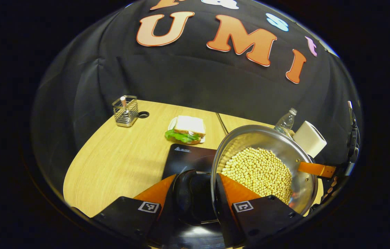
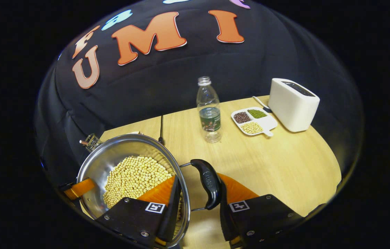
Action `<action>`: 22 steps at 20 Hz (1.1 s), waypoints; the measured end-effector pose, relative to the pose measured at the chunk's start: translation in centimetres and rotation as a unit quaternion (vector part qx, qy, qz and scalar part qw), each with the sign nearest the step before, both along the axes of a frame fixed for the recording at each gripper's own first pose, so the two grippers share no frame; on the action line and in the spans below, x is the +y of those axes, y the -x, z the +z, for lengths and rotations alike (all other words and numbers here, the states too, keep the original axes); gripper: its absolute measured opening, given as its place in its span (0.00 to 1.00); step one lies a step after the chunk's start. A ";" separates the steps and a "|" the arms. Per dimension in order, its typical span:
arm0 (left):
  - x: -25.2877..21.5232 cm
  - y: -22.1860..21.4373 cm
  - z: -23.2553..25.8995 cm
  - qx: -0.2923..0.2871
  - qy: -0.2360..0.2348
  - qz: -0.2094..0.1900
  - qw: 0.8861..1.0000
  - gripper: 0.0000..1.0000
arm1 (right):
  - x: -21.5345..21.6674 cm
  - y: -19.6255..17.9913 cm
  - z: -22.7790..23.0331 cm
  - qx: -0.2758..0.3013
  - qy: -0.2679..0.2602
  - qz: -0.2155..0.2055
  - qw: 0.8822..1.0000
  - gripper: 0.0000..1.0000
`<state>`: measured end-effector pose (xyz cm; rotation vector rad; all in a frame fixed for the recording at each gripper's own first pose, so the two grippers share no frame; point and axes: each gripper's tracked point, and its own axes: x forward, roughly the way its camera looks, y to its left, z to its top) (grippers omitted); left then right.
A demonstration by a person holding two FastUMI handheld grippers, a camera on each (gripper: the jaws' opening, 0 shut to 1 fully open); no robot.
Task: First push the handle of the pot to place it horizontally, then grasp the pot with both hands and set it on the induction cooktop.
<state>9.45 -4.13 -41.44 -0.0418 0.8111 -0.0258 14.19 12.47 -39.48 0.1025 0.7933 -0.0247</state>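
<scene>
Two grippers on the pot (image 1: 284, 152), one per side handle. Pot is steel, full of soybeans (image 1: 258, 173), held tilted over the near right corner of the induction cooktop (image 1: 188, 157); whether it touches the glass I cannot tell.

Left gripper view, left to right: wire utensil caddy (image 1: 125, 110) at the far left of the wooden table (image 1: 119, 166), well clear. Sandwich on a plate (image 1: 188, 130) just behind the cooktop. Left gripper (image 1: 195, 188) straddles the pot's black side handle (image 1: 195, 193), one finger outside it, the other inside the rim on the beans; fingers closed in on handle and rim. Water bottle (image 1: 286, 121) and white toaster (image 1: 309, 138) stand just behind the pot.

Right gripper view, left to right: pot (image 2: 112, 155) at lower left. Right gripper (image 2: 198, 188) clamps its rim and black side handle (image 2: 208, 183), one finger inside, one outside. Black cable (image 2: 161, 129) runs back behind the pot. Water bottle (image 2: 209, 114) stands mid-table, then a divided dish of beans (image 2: 254, 121), then the toaster (image 2: 293, 103) at far right.
</scene>
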 end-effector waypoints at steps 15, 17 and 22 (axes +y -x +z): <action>4.9 -0.1 -3.4 0.029 -0.010 0.011 0.999 0.63 | 4.0 -0.1 -3.0 0.014 0.014 0.023 1.000 0.58; 5.0 -0.2 -3.5 0.025 -0.011 0.009 1.000 0.70 | 4.0 0.0 -3.0 0.016 0.012 0.020 1.000 0.58; 5.7 -1.4 -1.1 -0.024 -0.034 0.014 0.999 0.80 | 4.2 0.0 -3.0 0.016 0.010 0.022 1.000 0.64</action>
